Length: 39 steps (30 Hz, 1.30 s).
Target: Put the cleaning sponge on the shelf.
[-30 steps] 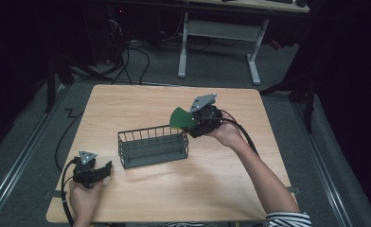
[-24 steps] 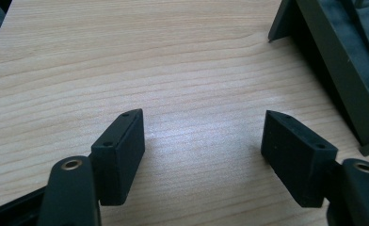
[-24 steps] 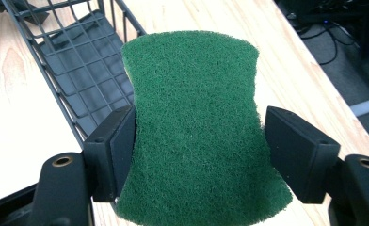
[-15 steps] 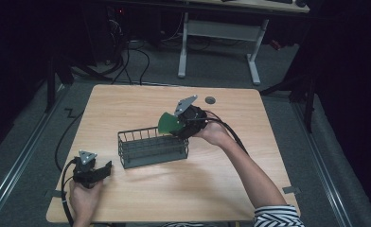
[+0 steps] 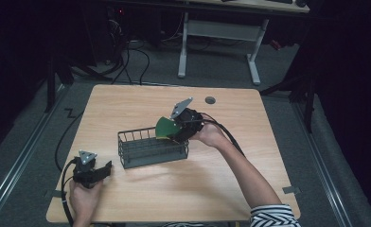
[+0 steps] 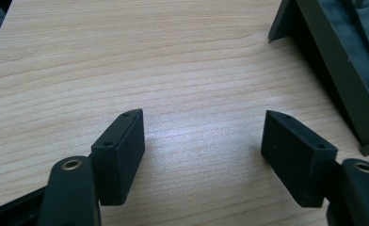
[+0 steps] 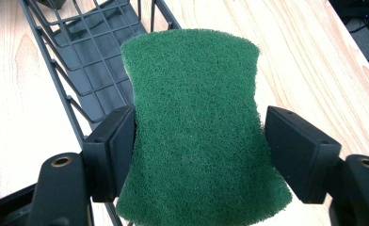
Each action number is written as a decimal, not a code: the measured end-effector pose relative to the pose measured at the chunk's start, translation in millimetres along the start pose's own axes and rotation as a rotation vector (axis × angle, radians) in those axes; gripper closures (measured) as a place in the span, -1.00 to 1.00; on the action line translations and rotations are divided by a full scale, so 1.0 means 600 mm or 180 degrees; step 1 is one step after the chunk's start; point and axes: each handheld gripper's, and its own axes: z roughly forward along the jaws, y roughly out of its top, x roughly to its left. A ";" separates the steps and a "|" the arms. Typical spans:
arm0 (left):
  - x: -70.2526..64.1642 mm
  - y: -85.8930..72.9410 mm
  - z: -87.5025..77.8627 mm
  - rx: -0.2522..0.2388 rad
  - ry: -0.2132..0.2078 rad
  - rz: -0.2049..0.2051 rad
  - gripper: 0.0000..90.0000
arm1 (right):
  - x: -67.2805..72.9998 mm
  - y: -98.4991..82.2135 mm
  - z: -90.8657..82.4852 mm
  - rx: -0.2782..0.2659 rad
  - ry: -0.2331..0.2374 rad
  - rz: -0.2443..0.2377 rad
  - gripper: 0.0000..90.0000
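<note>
A green scouring sponge (image 7: 196,117) with a pinched waist sits between the jaws of my right gripper (image 7: 199,146), which is shut on it at the waist. In the high view the right gripper (image 5: 172,133) holds the sponge (image 5: 164,127) tilted above the far right end of a dark wire basket (image 5: 153,151). Below the sponge, the basket's mesh floor (image 7: 79,52) looks bare. Near the table's front left corner my left gripper (image 5: 104,169) rests, with a hand around it. Its jaws (image 6: 201,136) stand open over bare wood, and the basket's corner (image 6: 342,70) lies just beyond them.
The wooden table (image 5: 278,156) has a round cable hole (image 5: 210,100) at its far edge. Cables trail from both grippers. A white desk frame (image 5: 219,33) and loose cables stand on the dark floor behind the table.
My right gripper has carried the sponge leftward and down, from beyond the basket's right end to over its far rim. The cable hole has come into sight. The left gripper has stayed put.
</note>
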 end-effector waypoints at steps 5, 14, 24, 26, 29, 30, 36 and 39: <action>0.000 0.000 0.000 0.0000 0.0001 0.0000 -0.31 | 0.000 -0.001 0.000 -0.0009 0.0006 -0.0009 -0.38; 0.000 0.000 0.000 -0.0004 0.0004 0.0000 -0.30 | 0.000 -0.001 0.001 -0.0003 0.0009 -0.0033 -0.38; 0.000 0.000 0.000 -0.0004 0.0004 -0.0001 -0.31 | 0.002 -0.001 0.003 0.0000 -0.0028 -0.0149 -0.39; 0.000 0.000 0.000 -0.0001 0.0001 -0.0001 -0.30 | 0.003 -0.001 0.002 0.0005 -0.0017 -0.0138 -0.39; 0.000 0.000 0.000 -0.0004 0.0004 -0.0001 -0.30 | 0.003 -0.001 0.002 0.0002 0.0022 -0.0125 -0.41; 0.000 0.000 0.000 -0.0001 0.0001 -0.0001 -0.30 | 0.003 -0.001 0.001 -0.0001 0.0044 -0.0114 -0.41; 0.000 0.000 0.000 -0.0001 0.0001 -0.0002 -0.30 | 0.002 -0.002 -0.001 0.0004 0.0175 -0.0083 -0.40; 0.000 0.000 0.000 0.0002 -0.0001 0.0000 -0.30 | 0.002 -0.003 0.004 0.0039 0.0221 -0.0072 -0.38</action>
